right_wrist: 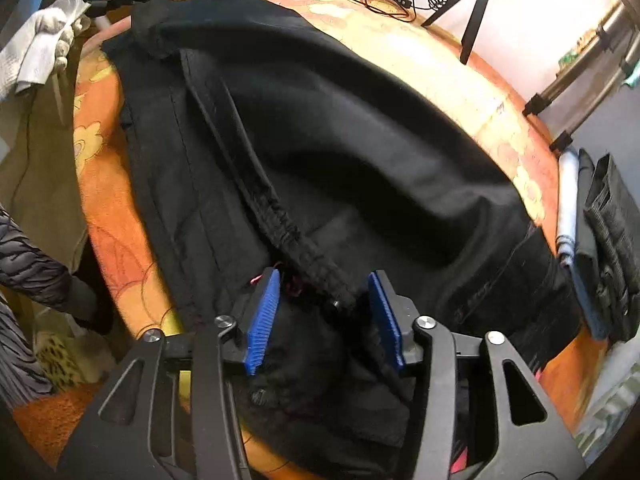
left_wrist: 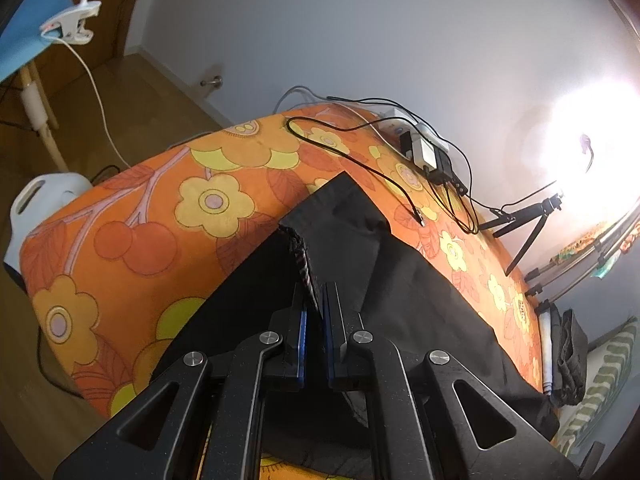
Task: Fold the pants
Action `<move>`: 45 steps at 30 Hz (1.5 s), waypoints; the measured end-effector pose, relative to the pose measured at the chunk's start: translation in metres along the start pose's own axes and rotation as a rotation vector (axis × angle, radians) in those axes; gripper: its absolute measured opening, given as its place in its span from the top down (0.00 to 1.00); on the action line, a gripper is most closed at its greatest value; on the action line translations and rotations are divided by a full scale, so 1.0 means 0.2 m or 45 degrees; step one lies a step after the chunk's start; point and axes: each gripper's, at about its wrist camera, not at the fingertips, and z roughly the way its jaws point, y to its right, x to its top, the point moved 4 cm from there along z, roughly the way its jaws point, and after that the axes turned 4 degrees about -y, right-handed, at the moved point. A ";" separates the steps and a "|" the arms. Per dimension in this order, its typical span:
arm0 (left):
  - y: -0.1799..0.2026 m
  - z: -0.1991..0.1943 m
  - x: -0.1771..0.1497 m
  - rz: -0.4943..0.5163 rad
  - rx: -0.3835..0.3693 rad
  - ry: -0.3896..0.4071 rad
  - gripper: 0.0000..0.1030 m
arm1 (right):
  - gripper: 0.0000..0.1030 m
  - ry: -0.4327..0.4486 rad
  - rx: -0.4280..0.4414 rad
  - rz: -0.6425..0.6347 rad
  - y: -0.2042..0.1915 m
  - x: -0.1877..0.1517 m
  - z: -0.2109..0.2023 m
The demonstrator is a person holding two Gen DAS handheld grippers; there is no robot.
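Our left gripper [left_wrist: 314,300] is clamped shut on a gathered edge of the black pants [left_wrist: 348,240], which spread ahead of it over the flowered bench [left_wrist: 160,208]. Our right gripper [right_wrist: 326,300] stands half open astride the waistband [right_wrist: 296,240], pads [right_wrist: 264,312] not pressing it.

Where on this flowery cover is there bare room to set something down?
The widest free patch of the orange floral cover lies left of the black pants, out to the rounded edge. It is crowded at the far edge, with the power strip and black cables. Only a narrow strip stays bare beside the tripod.
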 end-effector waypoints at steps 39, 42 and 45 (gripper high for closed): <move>-0.20 0.02 -0.02 -0.110 -0.083 -0.085 0.85 | 0.90 0.008 0.070 -0.036 -0.13 -0.10 -0.20; -0.19 0.01 -0.02 -0.122 -0.071 -0.051 0.92 | 0.90 0.018 0.041 -0.038 -0.12 -0.09 -0.24; -0.20 -0.03 -0.02 -0.159 -0.113 -0.031 0.95 | 0.90 0.037 0.012 -0.020 -0.09 -0.08 -0.29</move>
